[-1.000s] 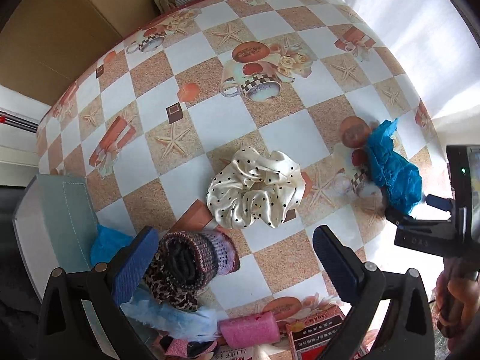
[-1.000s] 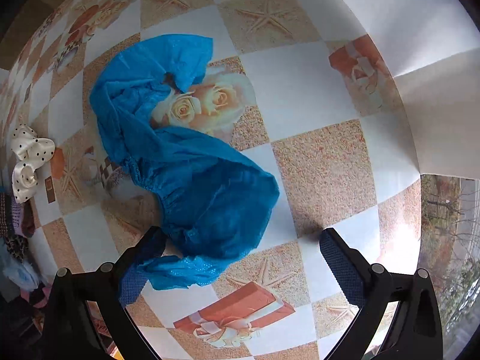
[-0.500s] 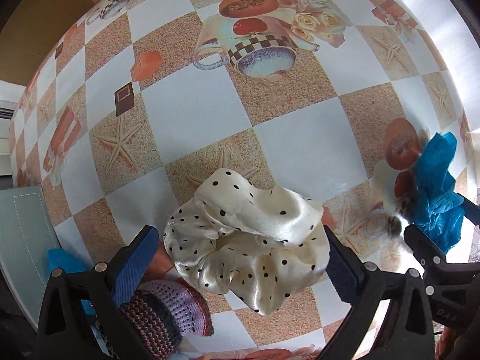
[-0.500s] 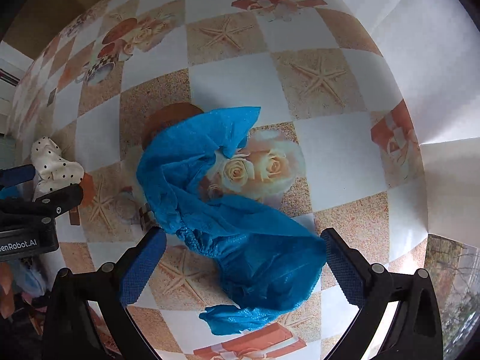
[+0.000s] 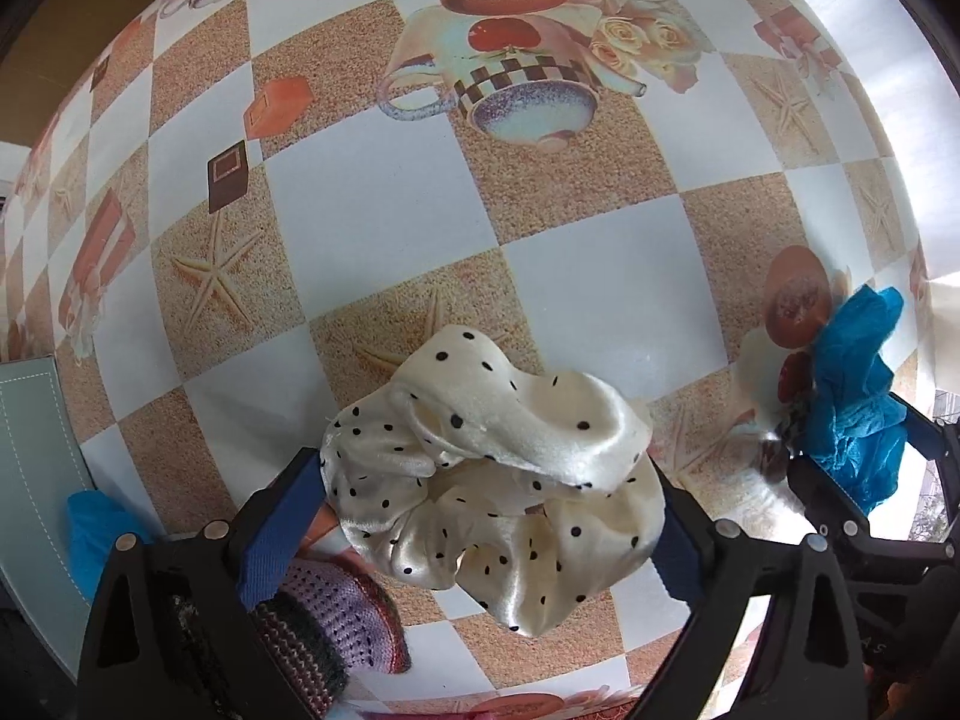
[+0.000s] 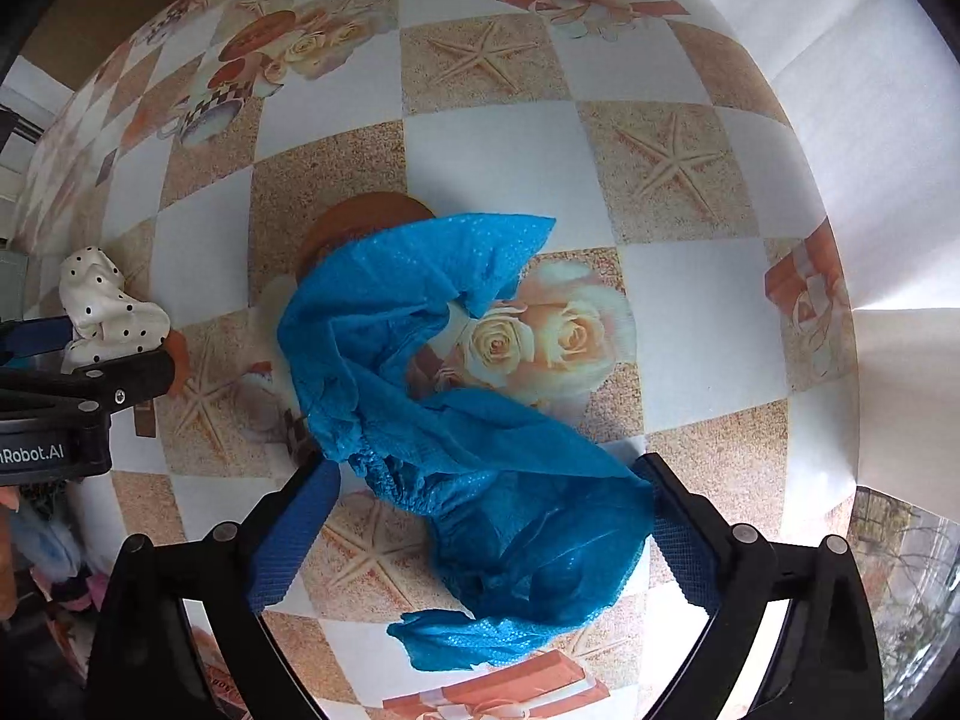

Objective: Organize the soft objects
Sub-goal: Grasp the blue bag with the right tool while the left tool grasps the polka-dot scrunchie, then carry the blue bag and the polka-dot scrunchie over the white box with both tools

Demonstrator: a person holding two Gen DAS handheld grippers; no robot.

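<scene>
The left gripper (image 5: 489, 531) points down at the checkered tablecloth (image 5: 372, 204), its jaws just closing around a cream polka-dot scrunchie (image 5: 498, 480); both blue pads already touch its sides. Just beside the scrunchie, under the left finger, lies a knitted purple item (image 5: 342, 618). Near the scrunchie, the right gripper (image 6: 483, 531) has been closing on a crumpled blue shoe cover (image 6: 456, 420), whose bulk sits between the pads, touching both.
</scene>
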